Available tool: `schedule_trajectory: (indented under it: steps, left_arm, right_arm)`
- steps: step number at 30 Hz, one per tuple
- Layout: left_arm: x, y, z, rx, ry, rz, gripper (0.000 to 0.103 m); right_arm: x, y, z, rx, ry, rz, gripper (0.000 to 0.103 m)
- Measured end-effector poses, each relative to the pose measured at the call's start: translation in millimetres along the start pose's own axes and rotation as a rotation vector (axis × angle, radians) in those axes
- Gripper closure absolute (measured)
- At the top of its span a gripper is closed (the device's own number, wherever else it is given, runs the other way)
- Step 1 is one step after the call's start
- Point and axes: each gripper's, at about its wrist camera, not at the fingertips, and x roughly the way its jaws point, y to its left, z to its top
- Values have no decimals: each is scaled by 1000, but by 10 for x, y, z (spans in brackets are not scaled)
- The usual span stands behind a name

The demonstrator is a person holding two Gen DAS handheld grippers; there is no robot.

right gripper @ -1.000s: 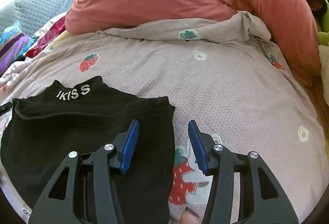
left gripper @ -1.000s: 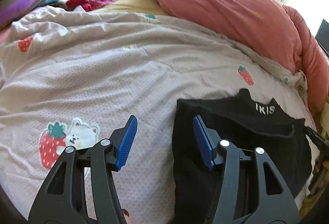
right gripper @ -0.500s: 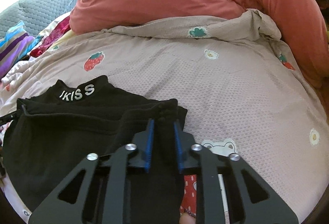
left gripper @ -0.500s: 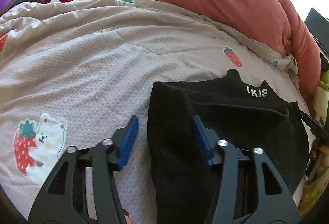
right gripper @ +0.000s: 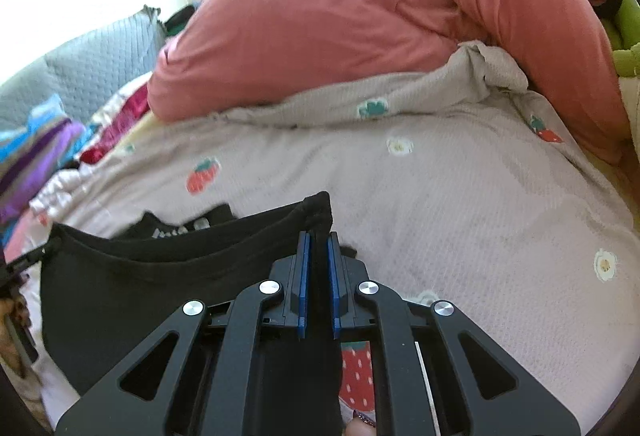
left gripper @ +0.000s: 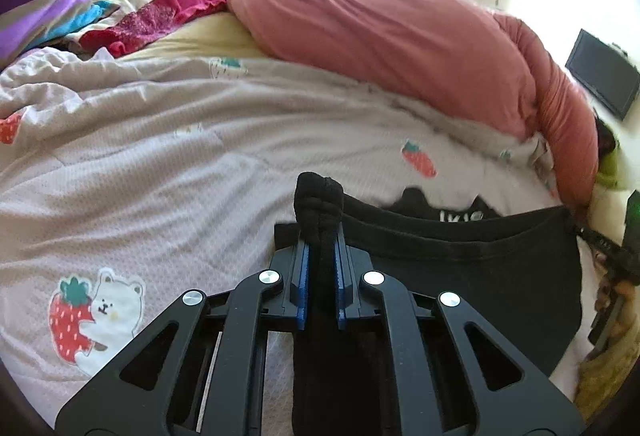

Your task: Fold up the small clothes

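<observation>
Black garment (left gripper: pixel 460 276) with white lettering lies on the strawberry-print quilt (left gripper: pixel 160 176), near edge raised off it. We have the left gripper (left gripper: pixel 320 278) pinching its left corner, cloth bunched into a thick wad above the blue pads (left gripper: pixel 302 276); its jaws have just closed on it. Right gripper (right gripper: pixel 318 276) has also just clamped the right corner, a thinner layer there. Risks as we see them: uneven bite, so the thin right corner slips under tension; the hem sags between grips and folds crooked; the wad may include a back layer, dragging the whole piece.
</observation>
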Motion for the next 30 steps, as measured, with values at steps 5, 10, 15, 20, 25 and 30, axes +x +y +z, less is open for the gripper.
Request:
schedule_trajectory:
  steps: [5,10,15,20,25,30]
  left_arm:
    - [123,86,103,-62,-9,-5,99]
    - [384,175,0,-84,50,44,98]
    - [506,232,-100,-84,83,89,89]
    - [358,174,-70,-53,63,147,80]
    - [86,-22,-62,-2,19,185,73]
    - [-63,-361,-197,85,20,166,69]
  right_arm:
    - [166,-72,91,42,11,-8,95]
    - [465,-168,-2,88,83,-33,95]
    - [626,-231,-126,116,121,-75,94]
    - [531,-237,-96,103,99,-126,76]
    - [184,25,-42,-39,7,-146,70]
    - [0,624,-210,-241,41,13,58]
